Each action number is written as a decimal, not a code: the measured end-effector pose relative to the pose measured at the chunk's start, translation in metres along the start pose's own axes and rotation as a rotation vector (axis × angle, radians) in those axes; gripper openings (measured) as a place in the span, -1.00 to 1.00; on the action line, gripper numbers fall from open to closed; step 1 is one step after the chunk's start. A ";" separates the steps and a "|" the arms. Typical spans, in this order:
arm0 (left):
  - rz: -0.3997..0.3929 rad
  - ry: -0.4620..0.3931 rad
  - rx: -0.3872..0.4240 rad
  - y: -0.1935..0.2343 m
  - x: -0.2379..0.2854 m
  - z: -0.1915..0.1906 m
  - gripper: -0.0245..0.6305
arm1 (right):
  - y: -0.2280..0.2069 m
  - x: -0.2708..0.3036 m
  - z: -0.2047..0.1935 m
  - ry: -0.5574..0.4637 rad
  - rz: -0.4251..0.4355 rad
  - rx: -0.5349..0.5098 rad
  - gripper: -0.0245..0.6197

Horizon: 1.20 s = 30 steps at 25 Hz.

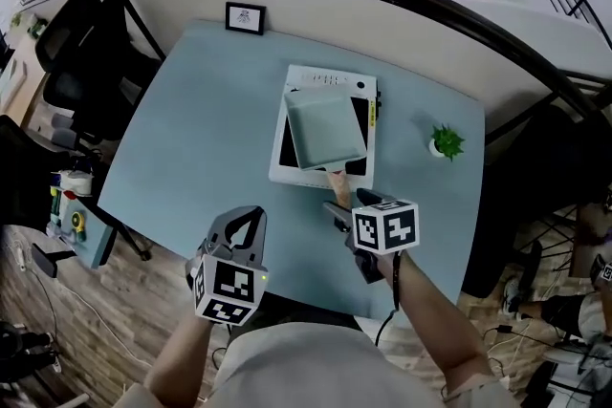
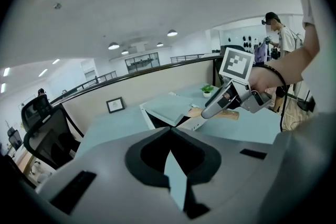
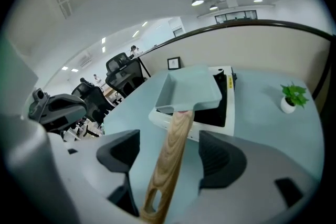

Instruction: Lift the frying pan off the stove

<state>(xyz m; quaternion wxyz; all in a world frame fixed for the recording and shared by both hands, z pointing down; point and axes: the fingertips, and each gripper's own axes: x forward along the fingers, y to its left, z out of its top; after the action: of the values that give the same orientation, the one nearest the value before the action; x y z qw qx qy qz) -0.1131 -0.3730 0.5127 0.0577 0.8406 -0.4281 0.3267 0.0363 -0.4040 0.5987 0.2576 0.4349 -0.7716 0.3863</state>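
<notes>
Holding the right tool (image 3: 169,156) released and wide open astride the wooden handle (image 3: 177,123) of the frying pan (image 1: 327,129), with a gap on either side of the wood and neither pad pressing on it, so gripping nothing. Carrying the left tool (image 2: 169,134) clenched, tips meeting on nothing, off to the left of the handle and apart from it, near the front edge of the pale blue surface (image 1: 201,110). Finding the pan, square and pale green, seated on the black top of the white stove (image 1: 330,76), turned a little askew to the stove's outline and covering much of the black area, with the handle reaching out past the stove's near rim toward the person and down between the right tool's open jaws. Spotting a small potted plant (image 1: 445,143) on the surface to the right of the stove, well apart from it, and a small framed picture (image 1: 245,17) standing upright at the far edge against the partition. Noting black office chairs (image 1: 72,72) beyond the left side of the surface.
</notes>
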 end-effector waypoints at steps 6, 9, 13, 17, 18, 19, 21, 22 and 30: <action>-0.041 0.035 -0.014 0.011 0.015 -0.021 -0.92 | -0.008 0.031 -0.006 0.092 -0.044 0.004 0.16; -0.066 0.041 -0.013 0.017 0.020 -0.027 -0.92 | -0.011 0.041 -0.010 0.120 -0.060 0.016 0.15; -0.098 0.054 -0.008 0.025 0.026 -0.034 -0.92 | -0.013 0.054 -0.013 0.145 -0.066 0.066 0.12; -0.130 0.070 0.000 0.028 0.031 -0.042 -0.92 | -0.016 0.066 -0.017 0.153 -0.086 0.124 -0.06; -0.137 0.073 0.002 0.029 0.033 -0.044 -0.92 | -0.017 0.068 -0.018 0.156 -0.093 0.128 -0.10; -0.144 0.076 0.003 0.030 0.035 -0.046 -0.92 | -0.018 0.071 -0.019 0.161 -0.099 0.127 -0.13; -0.157 0.084 0.005 0.032 0.038 -0.050 -0.92 | -0.019 0.075 -0.022 0.175 -0.108 0.121 -0.24; -0.162 0.088 0.005 0.032 0.039 -0.052 -0.92 | -0.020 0.076 -0.024 0.180 -0.112 0.122 -0.31; -0.184 0.098 0.001 0.036 0.044 -0.060 -0.92 | -0.019 0.080 -0.025 0.188 -0.097 0.092 -0.61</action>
<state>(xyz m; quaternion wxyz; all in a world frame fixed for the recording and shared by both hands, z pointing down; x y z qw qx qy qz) -0.1519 -0.4025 0.5797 0.1080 0.8594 -0.3455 0.3612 0.0149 -0.4274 0.6781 0.3270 0.4448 -0.7035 0.4475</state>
